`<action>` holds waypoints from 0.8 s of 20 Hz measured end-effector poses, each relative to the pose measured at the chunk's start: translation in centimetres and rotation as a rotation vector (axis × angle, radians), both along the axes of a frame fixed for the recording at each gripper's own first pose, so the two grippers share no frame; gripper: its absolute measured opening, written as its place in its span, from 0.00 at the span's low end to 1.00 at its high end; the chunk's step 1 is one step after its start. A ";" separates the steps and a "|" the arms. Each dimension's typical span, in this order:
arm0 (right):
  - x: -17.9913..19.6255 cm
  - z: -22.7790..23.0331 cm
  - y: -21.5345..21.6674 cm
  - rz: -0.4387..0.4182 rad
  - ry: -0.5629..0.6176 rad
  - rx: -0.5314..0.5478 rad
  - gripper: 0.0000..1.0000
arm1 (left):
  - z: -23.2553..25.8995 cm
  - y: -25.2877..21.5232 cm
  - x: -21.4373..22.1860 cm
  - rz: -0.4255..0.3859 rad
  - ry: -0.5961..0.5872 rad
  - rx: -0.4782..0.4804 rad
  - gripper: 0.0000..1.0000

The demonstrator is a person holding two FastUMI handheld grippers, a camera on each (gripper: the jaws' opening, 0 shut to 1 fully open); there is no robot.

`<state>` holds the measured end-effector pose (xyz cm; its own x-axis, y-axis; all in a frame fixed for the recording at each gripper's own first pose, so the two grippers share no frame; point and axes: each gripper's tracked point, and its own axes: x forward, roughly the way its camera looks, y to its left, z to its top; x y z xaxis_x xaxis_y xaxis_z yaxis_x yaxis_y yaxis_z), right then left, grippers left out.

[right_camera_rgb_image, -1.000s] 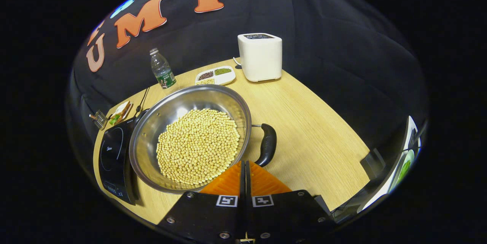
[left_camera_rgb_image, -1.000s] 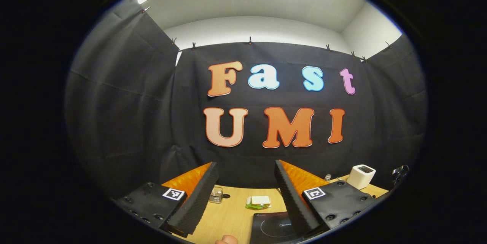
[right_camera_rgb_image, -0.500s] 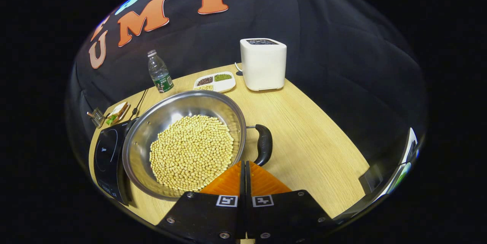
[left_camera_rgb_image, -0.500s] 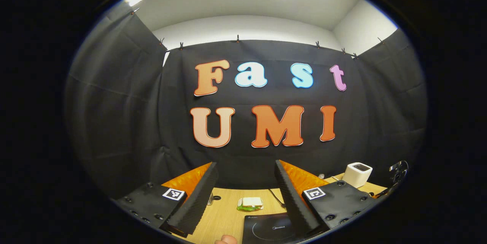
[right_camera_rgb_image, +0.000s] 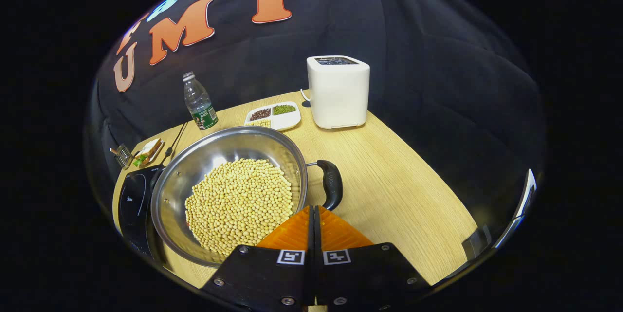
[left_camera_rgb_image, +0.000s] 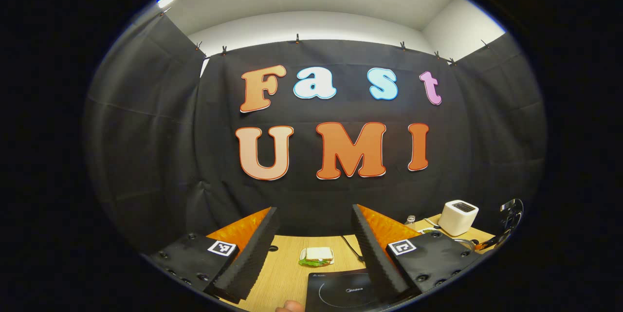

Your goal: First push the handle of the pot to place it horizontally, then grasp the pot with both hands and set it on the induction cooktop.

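In the right gripper view a steel pot [right_camera_rgb_image: 204, 156] full of yellow soybeans [right_camera_rgb_image: 238, 203] sits on the wooden table. Its black side handle [right_camera_rgb_image: 331, 190] points right, just beyond my right gripper [right_camera_rgb_image: 312, 209], whose fingers are shut with nothing between them, close to the handle's near end. The black induction cooktop [right_camera_rgb_image: 130, 202] lies left of the pot, partly under its rim. In the left gripper view my left gripper [left_camera_rgb_image: 312, 219] stands open above the table, with the cooktop [left_camera_rgb_image: 340, 292] low between its fingers and nothing held.
A white toaster [right_camera_rgb_image: 337, 91], a divided dish of beans [right_camera_rgb_image: 272, 115] and a water bottle [right_camera_rgb_image: 197, 102] stand at the back of the table. A sandwich [left_camera_rgb_image: 316, 255] and a small metal clip [right_camera_rgb_image: 121, 155] lie behind the cooktop. Bare wood [right_camera_rgb_image: 404, 190] stretches right of the pot.
The right gripper has drifted so the pot and its handle sit lower left in its view. The left gripper view has shifted, bringing the cooktop and sandwich more between its fingers.
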<state>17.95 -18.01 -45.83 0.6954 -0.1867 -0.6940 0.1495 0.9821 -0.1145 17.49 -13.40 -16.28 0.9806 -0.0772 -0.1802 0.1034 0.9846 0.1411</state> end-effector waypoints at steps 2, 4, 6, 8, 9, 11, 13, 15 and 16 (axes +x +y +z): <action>0.4 -0.1 -0.1 0.002 -0.001 0.016 0.00 | -0.3 -0.6 0.4 -0.006 0.003 0.001 0.97; 0.9 -0.2 -0.1 0.009 0.001 0.025 0.00 | -0.5 -1.6 0.5 -0.018 0.006 0.007 0.98; 1.3 -0.2 -0.3 0.021 -0.001 0.022 0.00 | -0.8 -2.5 0.7 -0.030 0.003 0.020 0.98; 1.8 -0.2 -0.3 0.029 -0.001 0.019 0.00 | -1.5 -3.4 0.8 -0.039 0.007 0.022 0.98; 2.0 -0.3 -0.3 0.031 -0.001 0.016 0.00 | -2.2 -4.0 1.1 -0.047 0.015 0.017 0.98; 2.4 -0.3 -0.5 0.035 -0.008 0.007 0.00 | -3.8 -5.3 1.4 -0.064 0.041 0.003 0.99; 2.6 -0.5 -0.6 0.046 -0.008 -0.007 0.00 | -6.0 -6.6 1.9 -0.078 0.074 -0.013 0.98; 2.4 -0.7 -1.1 0.043 0.002 -0.024 0.00 | -8.3 -8.4 2.2 -0.093 0.113 -0.040 0.98; 2.2 -0.6 -1.3 0.038 0.009 -0.021 0.00 | -9.7 -9.4 2.3 -0.103 0.133 -0.050 0.98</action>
